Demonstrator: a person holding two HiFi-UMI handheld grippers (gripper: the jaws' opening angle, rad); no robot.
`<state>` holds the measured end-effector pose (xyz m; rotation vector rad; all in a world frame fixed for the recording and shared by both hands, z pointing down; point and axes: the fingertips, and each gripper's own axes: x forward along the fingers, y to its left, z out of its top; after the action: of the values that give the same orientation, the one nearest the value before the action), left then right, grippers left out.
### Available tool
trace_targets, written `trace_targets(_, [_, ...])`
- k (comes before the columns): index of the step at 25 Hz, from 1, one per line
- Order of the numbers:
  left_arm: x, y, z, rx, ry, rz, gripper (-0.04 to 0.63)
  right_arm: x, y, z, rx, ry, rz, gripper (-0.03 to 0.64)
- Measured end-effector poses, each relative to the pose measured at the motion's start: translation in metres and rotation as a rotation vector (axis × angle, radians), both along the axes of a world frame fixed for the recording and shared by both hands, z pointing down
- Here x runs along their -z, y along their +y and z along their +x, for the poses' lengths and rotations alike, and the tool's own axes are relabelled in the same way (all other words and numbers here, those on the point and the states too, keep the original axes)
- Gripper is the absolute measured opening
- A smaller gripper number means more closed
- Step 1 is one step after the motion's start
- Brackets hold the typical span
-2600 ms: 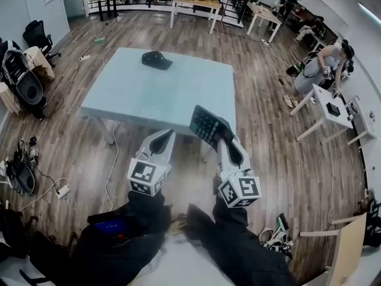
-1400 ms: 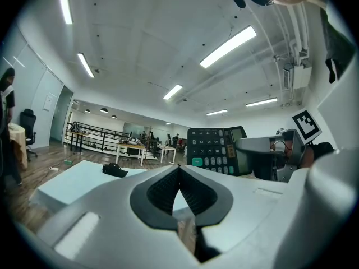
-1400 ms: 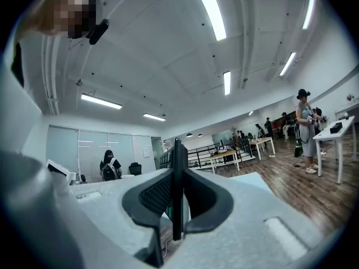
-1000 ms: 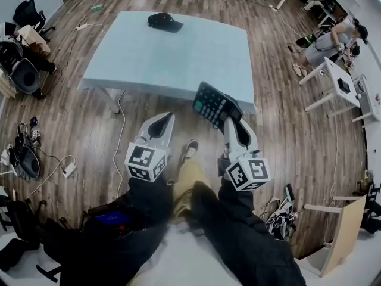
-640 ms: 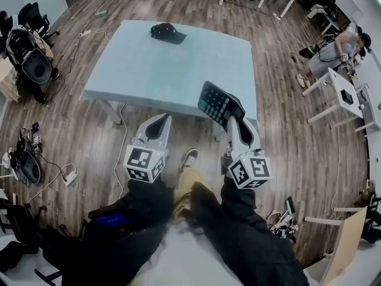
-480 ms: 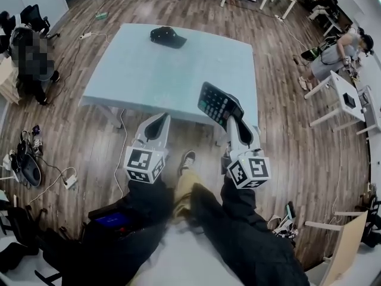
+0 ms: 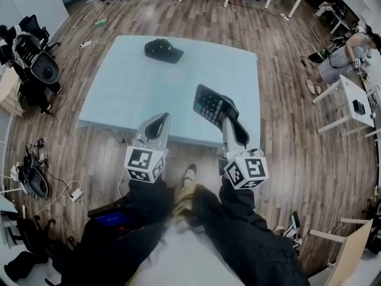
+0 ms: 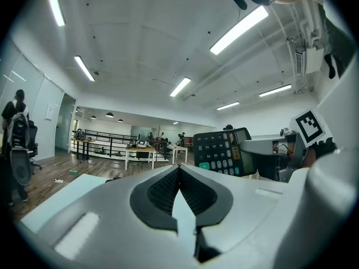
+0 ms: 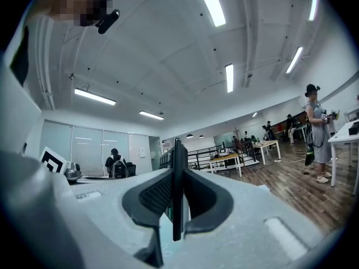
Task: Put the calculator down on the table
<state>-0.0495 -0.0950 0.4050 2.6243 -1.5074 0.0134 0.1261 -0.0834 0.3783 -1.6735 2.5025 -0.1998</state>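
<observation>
Calculator [image 7: 213, 105] pinched edge-on in the right gripper [image 7: 228, 119], held above the desk [image 7: 137, 88] near its front right edge. Left gripper [image 7: 158, 119] alongside, jaws pressed together, empty. Black cap [image 7: 162, 50] on the desk's far side.

Hidden, edge-on, too small
Right gripper view: calculator [image 9: 177, 172] edge-on, keys unseen. Head view: its lower end buried in right gripper [image 7: 228, 120]; table [image 7: 119, 94] near edge partly covered by that and left gripper [image 7: 156, 121]. Dark item [image 7: 162, 50] on table's far side too small to name.
</observation>
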Motion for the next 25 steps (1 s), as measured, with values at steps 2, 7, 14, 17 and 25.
trace_targets(2, [0.002,-0.026,0.011,-0.005,-0.002,-0.001,0.0,-0.001,-0.023,0.008,-0.002,-0.005,-0.005,0.051])
trace_targets(7, [0.001,-0.077,0.039,-0.035,-0.004,-0.014,0.0,-0.007,-0.068,0.026,-0.003,-0.009,-0.023,0.051])
trace_targets(14, [-0.005,-0.121,0.059,-0.046,-0.02,-0.049,0.0,-0.012,-0.117,0.041,0.013,-0.028,-0.047,0.051])
trace_targets(17, [-0.013,-0.132,0.052,-0.032,-0.024,-0.076,0.0,-0.021,-0.13,0.034,0.025,-0.035,-0.075,0.051])
trace_targets(25, [-0.034,-0.166,0.031,-0.062,-0.011,-0.143,0.0,-0.041,-0.159,0.012,-0.002,-0.049,-0.15,0.051])
